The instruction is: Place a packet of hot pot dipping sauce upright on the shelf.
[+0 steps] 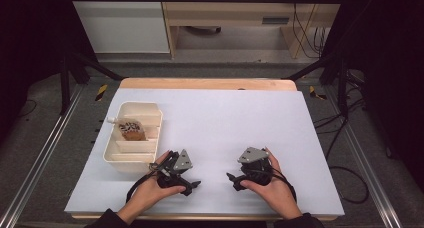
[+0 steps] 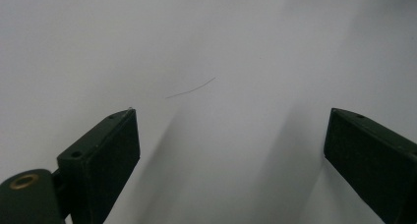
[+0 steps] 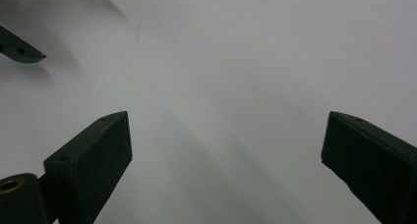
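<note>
A person's hands rest both grippers on the white sheet near the table's front edge. My left gripper lies just right of a cream divided tray and points right. In the left gripper view its jaws stand wide apart over bare white paper, so my left gripper is open and holds nothing. My right gripper points left toward the other one. My right gripper is open too, with nothing between its jaws. A tip of the left gripper's jaw shows in the right gripper view's upper left corner.
The tray holds a small packet with a brown and speckled filling in one middle compartment. A thin hair-like line lies on the paper. Black frame posts stand at the table's far corners, and cables trail on the floor at right.
</note>
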A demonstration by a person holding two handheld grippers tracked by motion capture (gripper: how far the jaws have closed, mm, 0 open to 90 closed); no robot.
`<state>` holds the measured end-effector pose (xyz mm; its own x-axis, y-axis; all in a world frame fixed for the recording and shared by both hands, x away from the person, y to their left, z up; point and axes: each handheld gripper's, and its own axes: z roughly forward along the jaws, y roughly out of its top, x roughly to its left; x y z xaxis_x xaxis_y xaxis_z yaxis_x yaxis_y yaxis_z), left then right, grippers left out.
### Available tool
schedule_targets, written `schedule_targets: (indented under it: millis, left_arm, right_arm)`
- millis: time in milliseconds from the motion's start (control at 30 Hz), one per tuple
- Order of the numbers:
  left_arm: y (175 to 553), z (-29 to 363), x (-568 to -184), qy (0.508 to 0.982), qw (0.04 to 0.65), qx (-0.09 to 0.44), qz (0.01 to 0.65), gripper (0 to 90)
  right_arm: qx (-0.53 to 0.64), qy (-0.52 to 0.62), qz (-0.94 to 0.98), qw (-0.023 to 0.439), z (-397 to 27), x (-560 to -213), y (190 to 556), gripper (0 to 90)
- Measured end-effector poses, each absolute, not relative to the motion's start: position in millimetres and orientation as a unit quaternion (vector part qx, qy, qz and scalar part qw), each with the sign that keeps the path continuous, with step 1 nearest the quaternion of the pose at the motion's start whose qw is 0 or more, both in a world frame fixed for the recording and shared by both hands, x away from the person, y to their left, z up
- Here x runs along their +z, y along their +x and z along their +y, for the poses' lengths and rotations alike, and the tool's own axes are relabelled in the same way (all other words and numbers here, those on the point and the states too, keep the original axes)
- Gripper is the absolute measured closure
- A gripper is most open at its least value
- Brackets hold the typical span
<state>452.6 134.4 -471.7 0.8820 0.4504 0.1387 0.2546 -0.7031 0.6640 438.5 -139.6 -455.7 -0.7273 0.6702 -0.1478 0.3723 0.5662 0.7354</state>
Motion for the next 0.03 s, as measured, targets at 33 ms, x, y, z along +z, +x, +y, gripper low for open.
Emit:
schedule_targets:
  millis: [33]
  left_arm:
    - [453.1,134.5,-470.7,0.906,0.343,0.145,0.198,5.7]
  right_arm:
    - [0.352,0.302,0.860,0.210,-138.8,-456.3,438.7,5.6]
